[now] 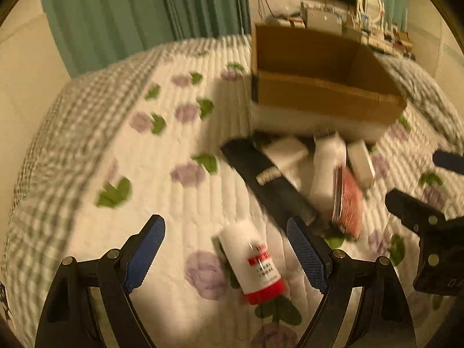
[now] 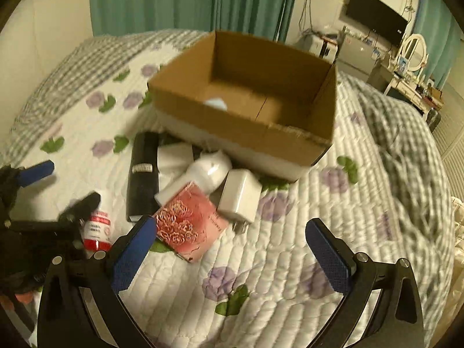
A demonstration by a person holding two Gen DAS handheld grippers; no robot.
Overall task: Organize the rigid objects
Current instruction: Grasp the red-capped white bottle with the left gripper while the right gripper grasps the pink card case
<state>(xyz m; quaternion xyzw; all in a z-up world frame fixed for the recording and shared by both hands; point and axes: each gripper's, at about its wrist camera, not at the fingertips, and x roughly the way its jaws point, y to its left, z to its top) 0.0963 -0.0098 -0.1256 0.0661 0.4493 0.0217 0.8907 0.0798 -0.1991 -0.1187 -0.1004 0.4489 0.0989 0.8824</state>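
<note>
1. Left wrist view: left gripper point(image 1: 226, 249) wide open, empty, bottle point(image 1: 251, 264) lying between its fingers at lower centre.
2. Right gripper point(image 2: 229, 249) open, empty, beside red booklet point(image 2: 188, 223).
3. Cardboard box point(image 2: 301, 139), upper centre; closing squarely across the bottle's middle looks best.

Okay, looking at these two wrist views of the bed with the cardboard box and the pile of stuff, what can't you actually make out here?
- Printed text on the white bottle with the red cap: left wrist view, motion blur.
- Floor of the cardboard box: left wrist view, hidden by its near wall.
- Pale item inside the box: right wrist view, too blurred to identify.
- White bottle, right wrist view: partly hidden by the left gripper.
- Desk clutter: too small.
</note>
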